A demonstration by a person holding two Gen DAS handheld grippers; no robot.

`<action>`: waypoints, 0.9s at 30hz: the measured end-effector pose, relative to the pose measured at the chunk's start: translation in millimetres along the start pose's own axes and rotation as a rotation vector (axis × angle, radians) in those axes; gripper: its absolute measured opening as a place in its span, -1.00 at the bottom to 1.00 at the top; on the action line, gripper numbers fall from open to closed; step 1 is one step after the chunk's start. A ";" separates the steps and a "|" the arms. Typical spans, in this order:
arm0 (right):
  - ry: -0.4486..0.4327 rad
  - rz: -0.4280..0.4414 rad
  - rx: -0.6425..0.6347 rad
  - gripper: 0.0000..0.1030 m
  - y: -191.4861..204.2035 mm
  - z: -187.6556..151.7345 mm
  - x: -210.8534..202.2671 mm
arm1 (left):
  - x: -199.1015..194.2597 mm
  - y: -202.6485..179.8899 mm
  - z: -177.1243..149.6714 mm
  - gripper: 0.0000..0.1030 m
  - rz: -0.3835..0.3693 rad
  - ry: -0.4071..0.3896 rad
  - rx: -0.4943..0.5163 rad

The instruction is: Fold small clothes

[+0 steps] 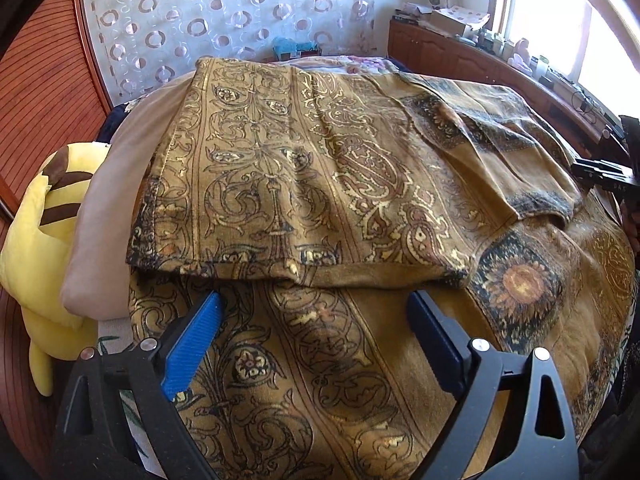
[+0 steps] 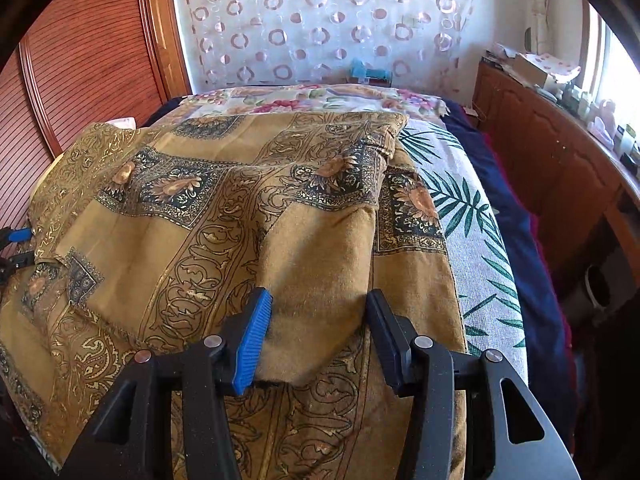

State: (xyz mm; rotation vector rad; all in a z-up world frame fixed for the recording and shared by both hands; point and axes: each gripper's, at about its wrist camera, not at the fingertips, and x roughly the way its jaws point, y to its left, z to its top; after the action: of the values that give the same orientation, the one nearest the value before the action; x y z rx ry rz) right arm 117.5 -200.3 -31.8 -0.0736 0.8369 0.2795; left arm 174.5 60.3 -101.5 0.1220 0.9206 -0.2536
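A mustard-brown patterned cloth (image 1: 312,184) lies on the bed, its far part folded over toward me, the fold's edge lying across the lower layer. My left gripper (image 1: 314,312) is open and empty just before that folded edge. In the right wrist view the same cloth (image 2: 224,216) is bunched in uneven layers. My right gripper (image 2: 318,312) is open, with a flap of the cloth lying between its fingers (image 2: 256,336); they do not pinch it. The right gripper also shows at the right edge of the left wrist view (image 1: 608,172).
A yellow plush toy (image 1: 40,248) and a beige pillow (image 1: 112,216) lie at the bed's left. A leaf-print cover (image 2: 472,232) and dark blue bedding (image 2: 520,216) lie to the right. A wooden cabinet (image 2: 560,152) with clutter stands under the window. A dotted curtain (image 2: 320,20) hangs behind.
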 end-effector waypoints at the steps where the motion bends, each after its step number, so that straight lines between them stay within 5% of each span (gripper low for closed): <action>1: 0.000 0.000 0.000 -0.01 0.3 -0.2 0.1 | -2.8 2.1 -1.8 0.70 0.000 -0.003 -0.010; 7: 0.000 0.006 -0.001 0.00 -2.5 0.2 0.9 | -31.7 25.5 -5.7 0.10 -0.009 -0.086 -0.110; 11: 0.001 0.005 -0.004 0.00 -3.9 0.6 0.6 | -51.4 42.2 2.0 -0.48 0.021 -0.166 -0.147; 16: 0.001 0.006 -0.003 0.00 -3.9 0.5 1.0 | -49.0 50.1 18.3 -0.50 0.085 -0.179 -0.137; 22: 0.000 0.006 -0.004 0.00 -4.0 0.3 1.1 | -18.7 54.3 24.8 -0.54 0.162 -0.106 -0.101; 27: 0.000 0.006 -0.004 0.00 -4.0 0.1 1.1 | -5.5 62.8 22.9 -0.54 0.167 -0.072 -0.129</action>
State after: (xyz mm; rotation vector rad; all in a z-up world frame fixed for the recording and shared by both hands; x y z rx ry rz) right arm 119.4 -203.9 -32.7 -0.0750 0.8368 0.2867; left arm 205.8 116.9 -83.6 0.0700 0.8479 -0.0433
